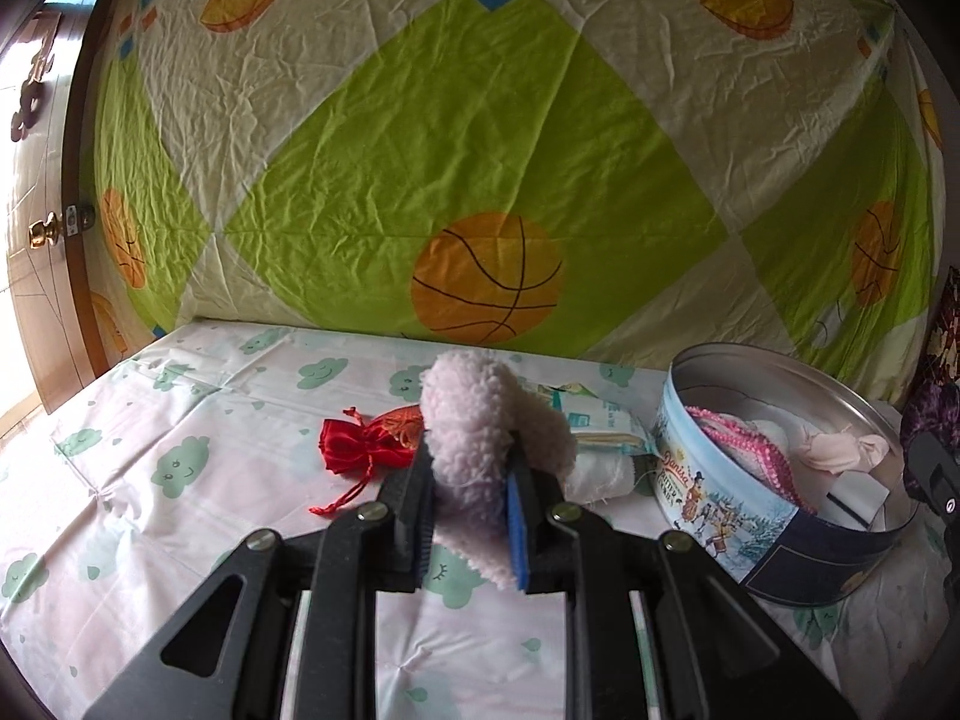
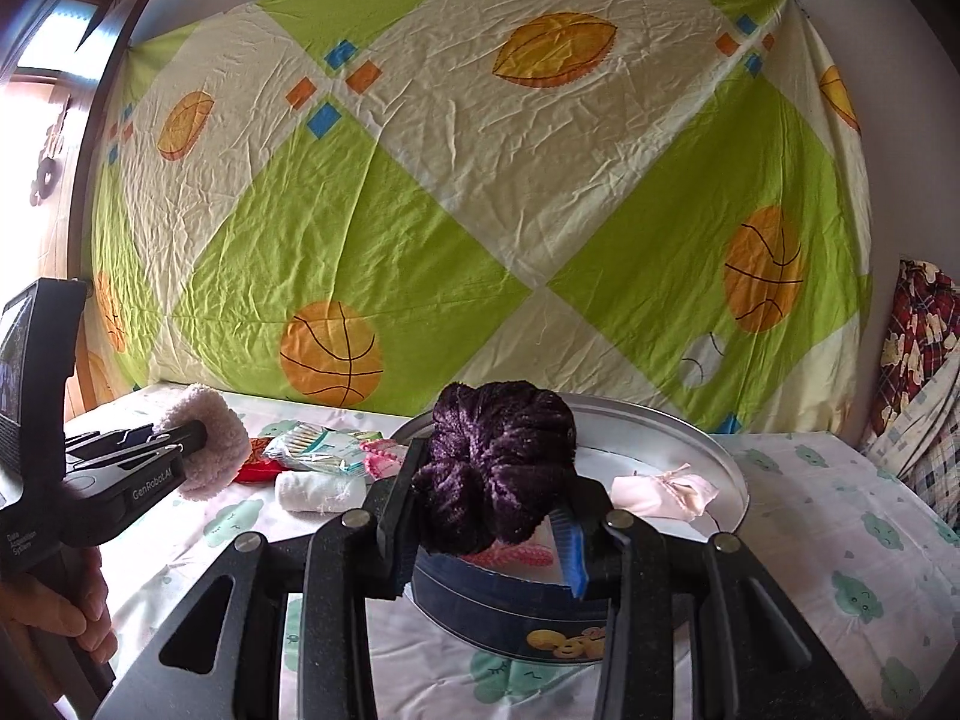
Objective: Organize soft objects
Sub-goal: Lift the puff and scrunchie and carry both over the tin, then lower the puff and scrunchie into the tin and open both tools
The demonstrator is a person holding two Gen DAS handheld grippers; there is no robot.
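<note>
My left gripper [image 1: 471, 468] is shut on a pale pink fleecy piece [image 1: 480, 414], lifted above the cloud-print sheet; the right wrist view shows the same fleecy piece [image 2: 210, 450] at the left. My right gripper [image 2: 492, 498] is shut on a dark purple velvet scrunchie [image 2: 498, 462], over the near rim of a round cookie tin [image 2: 690, 438]. The tin [image 1: 708, 480] holds a pink crocheted piece [image 1: 744, 438] and a small pale pink cloth bundle [image 1: 840, 447]. A red satin pouch [image 1: 366, 438] and a white rolled cloth [image 1: 606, 477] lie on the sheet left of the tin.
A packet of cotton swabs [image 1: 606, 420] lies behind the white roll. A green and cream ball-print sheet [image 1: 480, 150] hangs across the back. A wooden door [image 1: 36, 240] stands at the left, patterned bedding [image 2: 918, 360] at the right. A person's hand [image 2: 66, 612] grips the left gripper's handle.
</note>
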